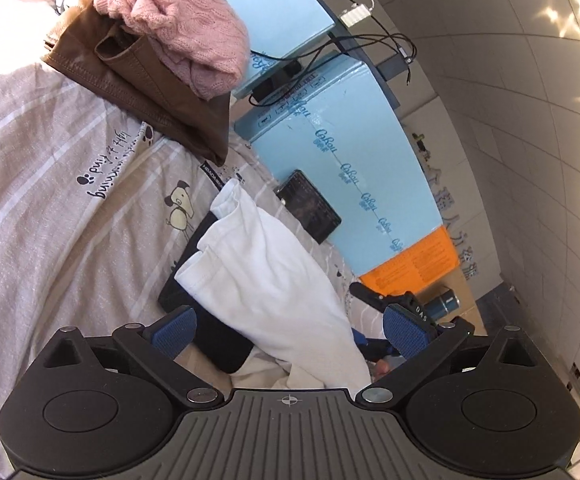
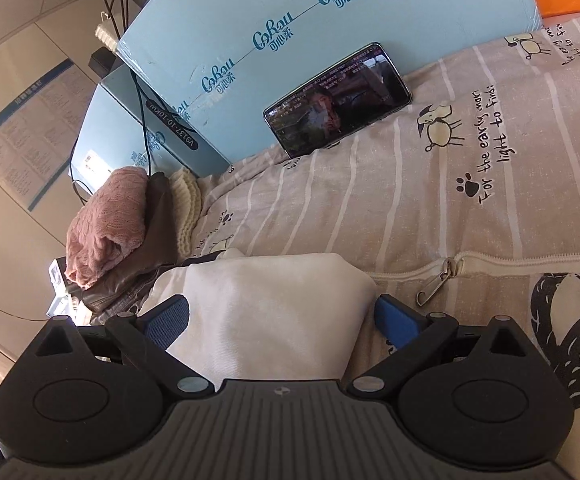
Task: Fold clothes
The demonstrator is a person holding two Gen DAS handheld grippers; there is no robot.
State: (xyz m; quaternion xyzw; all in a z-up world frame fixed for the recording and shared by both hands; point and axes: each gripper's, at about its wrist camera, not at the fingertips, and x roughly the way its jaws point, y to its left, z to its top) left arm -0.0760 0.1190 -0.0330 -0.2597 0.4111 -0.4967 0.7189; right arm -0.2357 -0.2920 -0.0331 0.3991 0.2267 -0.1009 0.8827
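A white garment [image 1: 273, 276] lies folded on the striped bed cover [image 1: 49, 184], partly over a dark garment [image 1: 193, 280]. My left gripper [image 1: 290, 328] is open, its blue pads [image 1: 173, 330] on either side of the white garment's near end. In the right wrist view the same white garment [image 2: 265, 312] lies between the open fingers of my right gripper [image 2: 281, 320], with a blue pad [image 2: 167, 320] at its left edge. Whether the pads touch the cloth I cannot tell.
A pile with a pink knit sweater [image 1: 185, 20] on a brown leather garment [image 1: 141, 92] sits at the bed's far end; it also shows in the right wrist view [image 2: 105, 224]. A phone [image 2: 338, 100] leans on blue boxes [image 2: 225, 40]. A zipper pull [image 2: 434, 284] lies on the cover.
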